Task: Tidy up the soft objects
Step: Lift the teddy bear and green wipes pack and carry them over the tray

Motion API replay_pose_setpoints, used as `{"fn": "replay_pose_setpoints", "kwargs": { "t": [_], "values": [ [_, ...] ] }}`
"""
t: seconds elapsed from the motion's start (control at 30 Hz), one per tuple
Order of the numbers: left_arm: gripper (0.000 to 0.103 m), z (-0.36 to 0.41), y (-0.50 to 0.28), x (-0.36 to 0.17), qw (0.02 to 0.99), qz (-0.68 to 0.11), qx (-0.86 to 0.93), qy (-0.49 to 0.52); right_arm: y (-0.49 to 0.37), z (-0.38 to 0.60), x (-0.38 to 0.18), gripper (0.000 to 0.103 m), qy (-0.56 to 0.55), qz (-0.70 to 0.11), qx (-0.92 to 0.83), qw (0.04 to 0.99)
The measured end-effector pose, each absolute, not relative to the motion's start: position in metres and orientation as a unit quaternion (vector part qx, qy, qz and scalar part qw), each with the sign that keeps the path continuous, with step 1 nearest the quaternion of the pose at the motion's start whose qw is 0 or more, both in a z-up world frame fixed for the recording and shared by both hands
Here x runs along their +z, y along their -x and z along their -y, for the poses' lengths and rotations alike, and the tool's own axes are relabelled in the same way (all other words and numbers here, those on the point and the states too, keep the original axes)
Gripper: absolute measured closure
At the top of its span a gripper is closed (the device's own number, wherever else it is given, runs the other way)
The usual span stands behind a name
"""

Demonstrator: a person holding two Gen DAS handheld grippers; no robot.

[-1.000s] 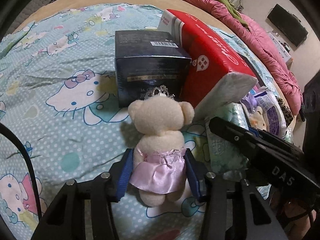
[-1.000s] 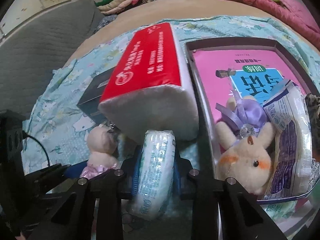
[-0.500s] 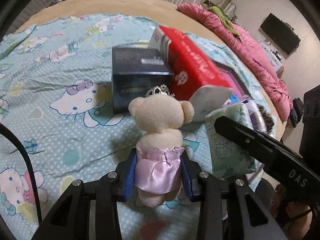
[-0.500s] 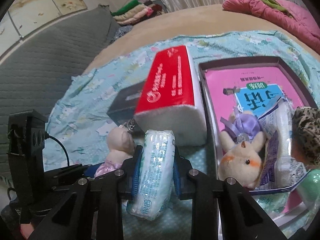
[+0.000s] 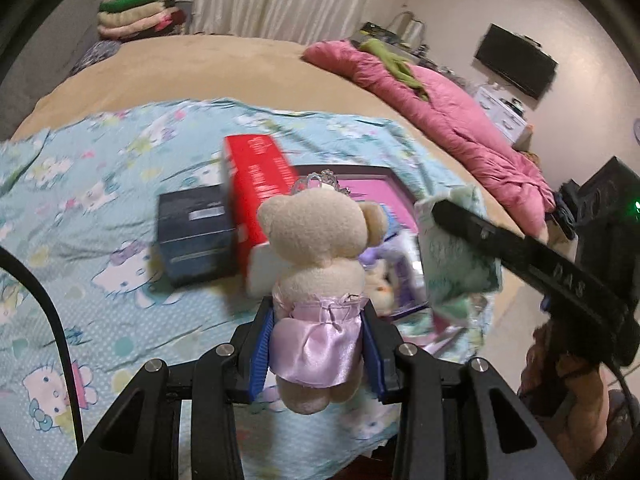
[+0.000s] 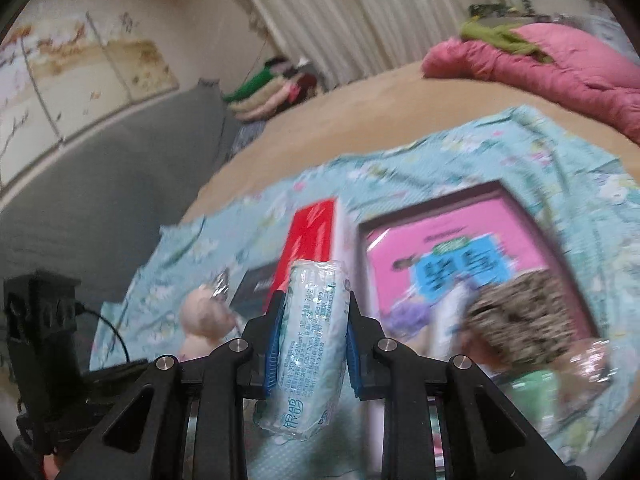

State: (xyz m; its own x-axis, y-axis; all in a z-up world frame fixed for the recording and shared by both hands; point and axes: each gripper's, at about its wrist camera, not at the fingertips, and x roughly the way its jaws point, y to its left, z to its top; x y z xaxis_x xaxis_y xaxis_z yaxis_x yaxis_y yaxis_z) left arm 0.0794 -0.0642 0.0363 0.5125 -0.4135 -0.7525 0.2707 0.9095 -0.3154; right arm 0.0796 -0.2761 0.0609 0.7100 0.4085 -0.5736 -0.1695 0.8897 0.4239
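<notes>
Bed (image 5: 100, 168), tray (image 6: 532, 216) part-filled: rabbit, pouch, leopard item stowed; bear (image 5: 320, 280) clamped in left claw (image 5: 318, 344), tissue pack (image 6: 310, 344) in right claw (image 6: 310, 348), both unplaced.

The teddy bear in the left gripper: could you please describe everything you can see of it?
The teddy bear is a small cream plush toy seen from behind, with round ears, a silvery tiara on its head and a shiny lilac satin dress. It is upright, off the patterned sheet, and the left gripper has just closed further on it: the blue pads press its waist on both sides. Its feet hang below the fingers.
</notes>
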Motion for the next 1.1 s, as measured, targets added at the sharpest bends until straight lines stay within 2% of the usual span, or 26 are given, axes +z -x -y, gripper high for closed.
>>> {"fn": "replay_pose_setpoints", "kwargs": {
  "t": [0.37, 0.87, 1.1],
  "values": [
    [0.063, 0.135, -0.074, 0.035, 0.851, -0.469, -0.234, 0.029, -0.061, 0.386, 0.076, 0.076, -0.236, -0.291, 0.077, 0.924],
    [0.063, 0.19, -0.081, -0.016, 0.827, -0.515, -0.225, -0.03, -0.064, 0.432, 0.04, 0.076, -0.272, -0.3, 0.046, 0.913],
    [0.063, 0.198, -0.084, -0.029, 0.822, -0.522, -0.221, -0.044, -0.077, 0.435, 0.026, 0.076, -0.239, -0.314, 0.02, 0.918]
  ]
}}
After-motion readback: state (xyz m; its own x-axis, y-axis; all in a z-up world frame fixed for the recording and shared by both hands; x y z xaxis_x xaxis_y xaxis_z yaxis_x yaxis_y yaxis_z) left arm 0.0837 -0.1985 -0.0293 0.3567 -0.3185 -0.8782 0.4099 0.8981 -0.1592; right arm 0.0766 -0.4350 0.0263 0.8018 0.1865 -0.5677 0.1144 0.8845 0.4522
